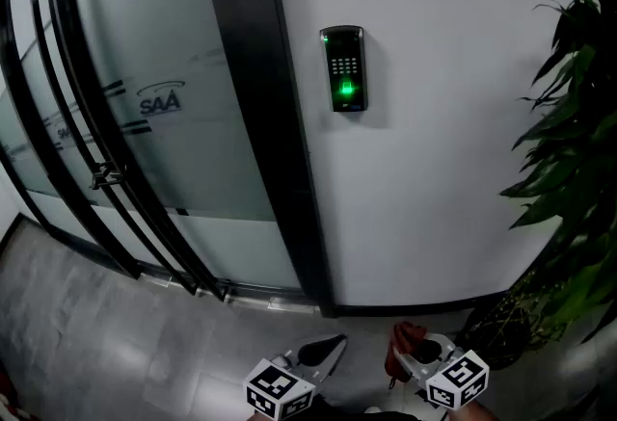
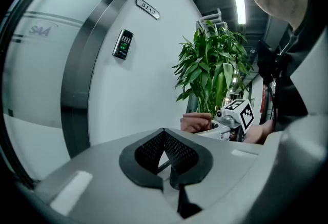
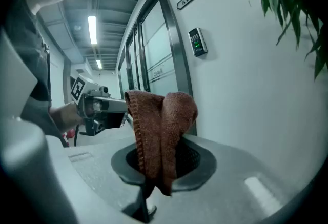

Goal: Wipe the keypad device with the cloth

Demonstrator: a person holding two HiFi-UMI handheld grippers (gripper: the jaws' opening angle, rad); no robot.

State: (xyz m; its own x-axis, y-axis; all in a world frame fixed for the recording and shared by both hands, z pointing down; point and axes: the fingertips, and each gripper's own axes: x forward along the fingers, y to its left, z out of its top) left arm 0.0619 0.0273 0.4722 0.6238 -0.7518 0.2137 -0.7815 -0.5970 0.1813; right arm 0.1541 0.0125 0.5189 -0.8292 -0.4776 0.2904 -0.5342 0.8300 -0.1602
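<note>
the keypad device point(image 1: 343, 68) hangs on the white wall point(image 1: 453, 120) up at 12 o'clock, with its green light on. the right gripper point(image 3: 161, 159) is low at 6 o'clock, well apart from it. it is squeezed tight on the brown cloth point(image 3: 164, 115), which sticks up folded from its jaws. the left gripper point(image 2: 165, 141) has its jaws pressed together with nothing in them. a leafy plant point(image 1: 569, 149) stands at 3 o'clock. a glass door point(image 1: 145, 101) is at 9 o'clock.

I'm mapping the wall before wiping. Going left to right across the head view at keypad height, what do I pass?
Glass door → black door frame → keypad → white wall → plant.
</note>
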